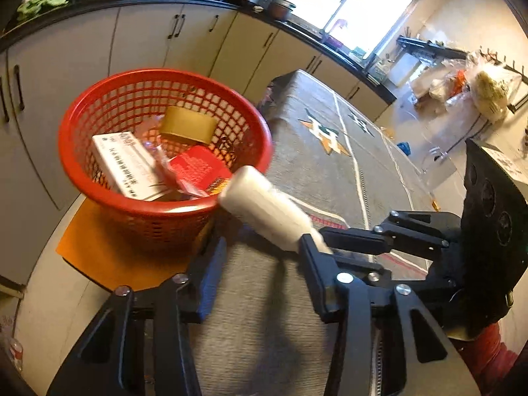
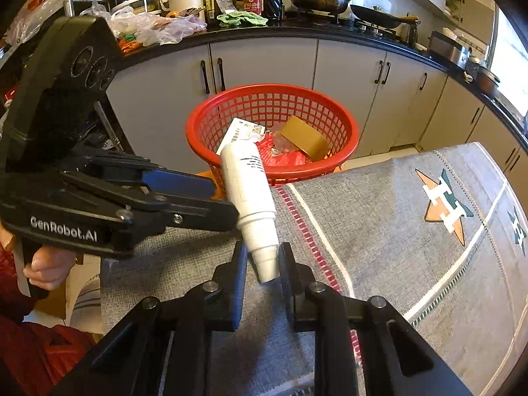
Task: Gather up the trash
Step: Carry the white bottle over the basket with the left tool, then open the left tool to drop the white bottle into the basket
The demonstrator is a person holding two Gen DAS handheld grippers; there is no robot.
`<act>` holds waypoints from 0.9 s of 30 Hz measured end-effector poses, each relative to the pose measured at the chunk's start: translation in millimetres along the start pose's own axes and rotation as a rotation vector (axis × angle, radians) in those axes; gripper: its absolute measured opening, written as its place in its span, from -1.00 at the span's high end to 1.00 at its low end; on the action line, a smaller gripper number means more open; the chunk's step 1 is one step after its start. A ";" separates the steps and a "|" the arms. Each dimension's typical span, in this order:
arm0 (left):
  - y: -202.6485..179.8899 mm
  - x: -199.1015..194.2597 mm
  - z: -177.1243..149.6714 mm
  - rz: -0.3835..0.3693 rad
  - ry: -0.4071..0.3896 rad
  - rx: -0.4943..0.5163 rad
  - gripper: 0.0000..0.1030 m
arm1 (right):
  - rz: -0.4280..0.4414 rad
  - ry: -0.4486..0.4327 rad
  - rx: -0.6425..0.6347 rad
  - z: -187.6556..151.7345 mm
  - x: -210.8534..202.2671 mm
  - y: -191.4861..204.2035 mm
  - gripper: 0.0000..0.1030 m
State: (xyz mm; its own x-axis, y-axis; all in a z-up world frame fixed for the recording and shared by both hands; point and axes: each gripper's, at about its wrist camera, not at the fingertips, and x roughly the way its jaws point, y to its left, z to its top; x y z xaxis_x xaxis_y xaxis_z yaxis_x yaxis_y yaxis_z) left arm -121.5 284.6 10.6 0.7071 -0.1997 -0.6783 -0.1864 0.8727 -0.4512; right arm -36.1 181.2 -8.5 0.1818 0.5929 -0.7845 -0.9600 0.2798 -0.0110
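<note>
A white plastic bottle (image 2: pixel 246 191) is held by its narrow cap end between the fingers of my right gripper (image 2: pixel 263 259), its body tilted toward the red mesh basket (image 2: pixel 343 125). The bottle also shows in the left wrist view (image 1: pixel 264 208), at the basket's (image 1: pixel 79 165) near rim. The basket holds a white box (image 1: pixel 122 161), a brown tape roll (image 1: pixel 188 125) and a red packet (image 1: pixel 198 168). My left gripper (image 1: pixel 260 274) is open and empty over the grey cloth, just left of the bottle; it also shows in the right wrist view (image 2: pixel 217 198).
The grey patterned tablecloth (image 2: pixel 412 247) covers the table. The basket stands on an orange board (image 1: pixel 99 250) beyond the table's edge. Kitchen cabinets (image 2: pixel 264 62) and a black counter with bottles, pots and bags run behind. Bagged clutter (image 1: pixel 468 89) lies far right.
</note>
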 end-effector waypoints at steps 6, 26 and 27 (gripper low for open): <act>-9.4 -3.4 7.9 -0.003 -0.024 0.031 0.17 | 0.027 -0.027 0.009 9.3 -5.3 1.0 0.64; 10.1 -21.6 29.4 0.123 -0.149 -0.048 0.17 | -0.075 -0.166 0.192 19.3 -32.1 -25.2 0.65; 3.9 -20.8 26.9 0.147 -0.156 -0.030 0.17 | -0.082 -0.177 0.217 15.0 -38.8 -25.9 0.58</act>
State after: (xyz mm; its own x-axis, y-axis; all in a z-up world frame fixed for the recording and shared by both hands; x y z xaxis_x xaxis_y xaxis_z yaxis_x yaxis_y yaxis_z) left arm -118.6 304.2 38.6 0.7678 0.0021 -0.6407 -0.3136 0.8733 -0.3729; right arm -15.0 162.3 31.6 0.3098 0.6789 -0.6657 -0.8758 0.4763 0.0782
